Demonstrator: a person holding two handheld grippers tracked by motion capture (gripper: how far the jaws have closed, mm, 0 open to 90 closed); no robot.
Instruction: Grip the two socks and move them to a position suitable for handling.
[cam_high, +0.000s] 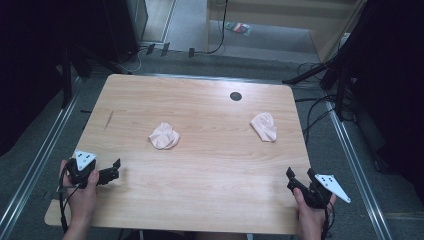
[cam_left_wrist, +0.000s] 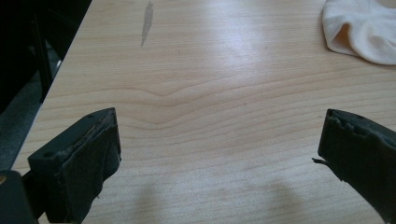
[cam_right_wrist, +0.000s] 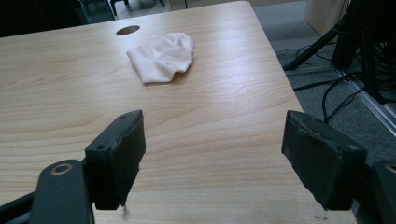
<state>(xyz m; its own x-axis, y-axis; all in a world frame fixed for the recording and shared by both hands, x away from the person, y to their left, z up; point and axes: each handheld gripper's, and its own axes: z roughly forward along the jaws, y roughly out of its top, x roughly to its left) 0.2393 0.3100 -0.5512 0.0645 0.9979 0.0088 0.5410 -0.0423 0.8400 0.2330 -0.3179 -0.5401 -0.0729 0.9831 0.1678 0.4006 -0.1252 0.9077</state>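
Here both grippers rest near the table's (cam_high: 200, 165) front corners — left gripper (cam_high: 111, 170) and right gripper (cam_high: 298, 179) gaping, empty. Two socks (cam_high: 164, 135) (cam_high: 264, 126) lie well apart; one (cam_left_wrist: 362, 30) is cut off.

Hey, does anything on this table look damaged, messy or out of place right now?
A thin grey scuff marks the table near its far left edge. The two pale socks lie crumpled and apart, not paired. Nothing is spilled.
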